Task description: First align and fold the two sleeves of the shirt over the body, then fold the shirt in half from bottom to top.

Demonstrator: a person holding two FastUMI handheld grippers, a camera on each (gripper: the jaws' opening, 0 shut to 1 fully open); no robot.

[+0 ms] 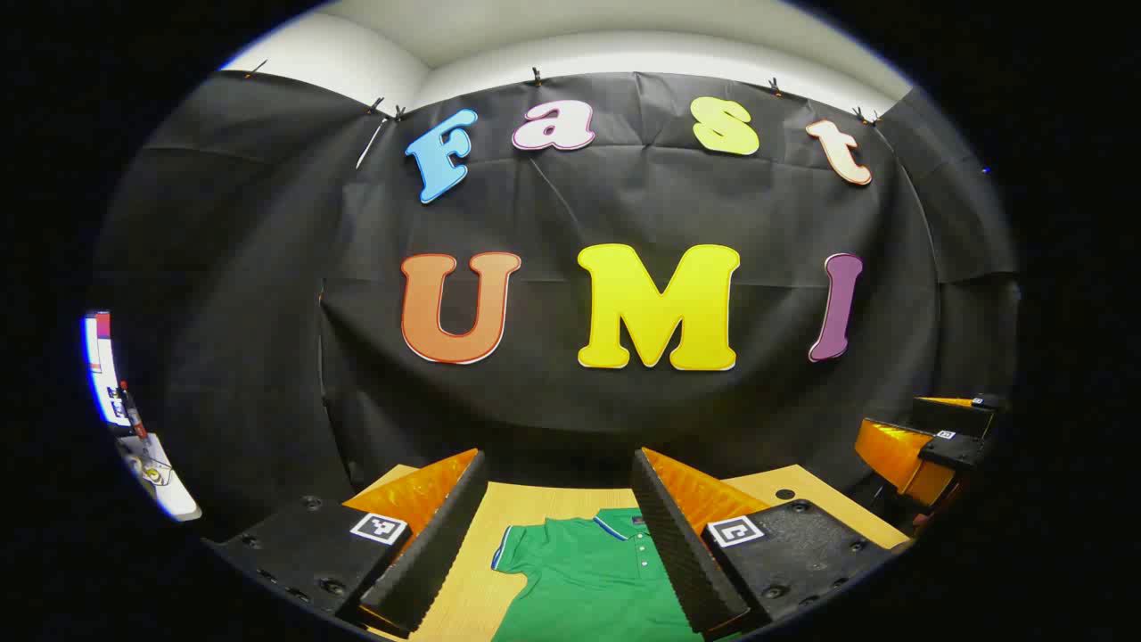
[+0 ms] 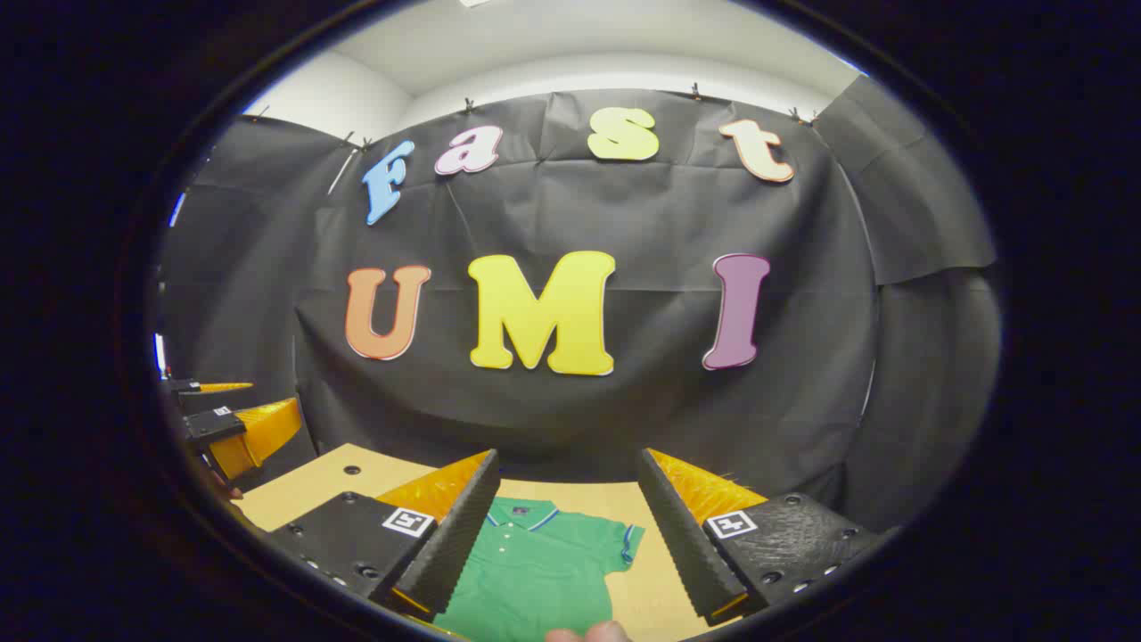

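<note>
1. Left gripper view: the left tool (image 1: pixel 560 535) sits at the bottom centre of the frame, its two fingers spread wide with nothing between them.
2. Between those fingers lies the green shirt (image 1: pixel 588 580), flat on the wooden surface (image 1: pixel 463 597). Its collar (image 1: pixel 619 520) points toward the top of the frame and its hem runs off the bottom edge, so its long axis runs bottom to top.
3. One short sleeve (image 1: pixel 510 546) extends toward the lower left, lying flat and not folded over the body.
4. The right tool (image 1: pixel 931 446) appears at the right edge, above the surface.
5. Right gripper view: the right tool (image 2: pixel 568 530) occupies the bottom centre, fingers likewise wide apart and holding nothing.
6. The shirt (image 2: pixel 535 571) shows between them, collar (image 2: pixel 521 513) uppermost, one sleeve (image 2: pixel 624 542) extending to the right.
7. The left tool (image 2: pixel 227 419) shows at the left edge; whether its fingers are spread cannot be told here.
8. A fingertip (image 2: pixel 588 633) shows at the bottom edge.
</note>
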